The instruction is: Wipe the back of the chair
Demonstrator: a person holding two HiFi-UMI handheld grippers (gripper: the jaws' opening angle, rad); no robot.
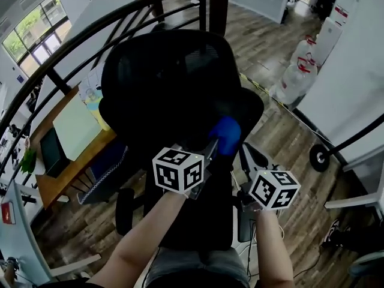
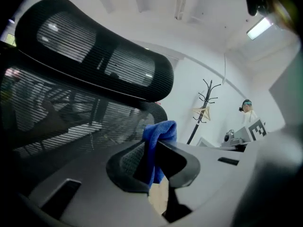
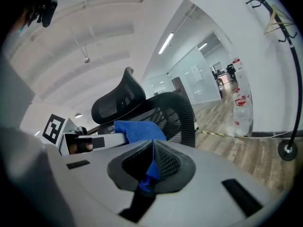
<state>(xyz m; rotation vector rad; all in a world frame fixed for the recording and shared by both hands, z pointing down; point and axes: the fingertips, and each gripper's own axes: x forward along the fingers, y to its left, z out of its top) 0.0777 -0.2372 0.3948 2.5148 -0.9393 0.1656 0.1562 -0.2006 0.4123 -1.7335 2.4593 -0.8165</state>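
The chair back [image 1: 162, 83], of black mesh, is seen directly before the person, above a wooden floor [image 1: 282, 143]. A blue cloth [image 1: 227, 134] is pinched by the left tongs [image 2: 152, 148] and the right tongs [image 3: 153, 150] together, near its lower right edge.

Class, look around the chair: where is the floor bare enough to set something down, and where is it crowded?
Bare wood floor lies between the chair and the water jugs. The desk crowds the floor on the chair's window side.
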